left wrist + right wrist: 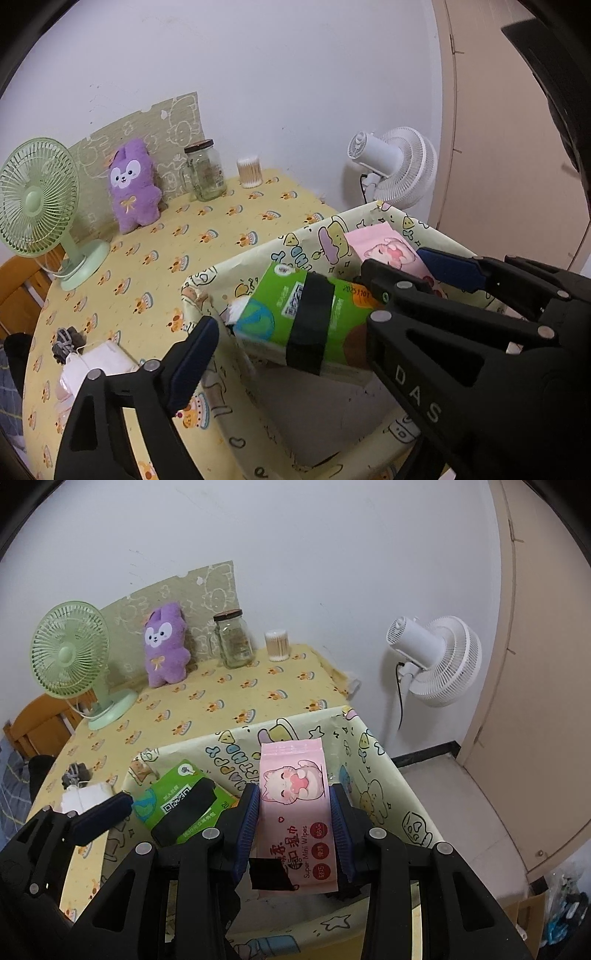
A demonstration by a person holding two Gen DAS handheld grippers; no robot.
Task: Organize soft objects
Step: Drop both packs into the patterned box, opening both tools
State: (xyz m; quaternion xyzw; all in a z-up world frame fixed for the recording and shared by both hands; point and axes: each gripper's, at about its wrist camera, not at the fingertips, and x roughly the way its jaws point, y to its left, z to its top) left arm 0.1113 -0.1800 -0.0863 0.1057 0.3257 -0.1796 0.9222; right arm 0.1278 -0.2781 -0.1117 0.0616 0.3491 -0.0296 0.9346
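A green tissue pack with a black band lies tilted inside the cartoon-print storage box. My left gripper is open, its fingers wide to either side of the pack and not touching it. My right gripper is shut on a pink wet-wipes pack and holds it over the box, right of the green pack. The pink pack also shows in the left wrist view. A purple plush toy stands against the back wall. White soft items lie on the table left of the box.
A green desk fan, a glass jar and a cotton-swab tub stand at the back of the yellow tablecloth. A white floor fan stands right of the table. A dark small object lies by the white items.
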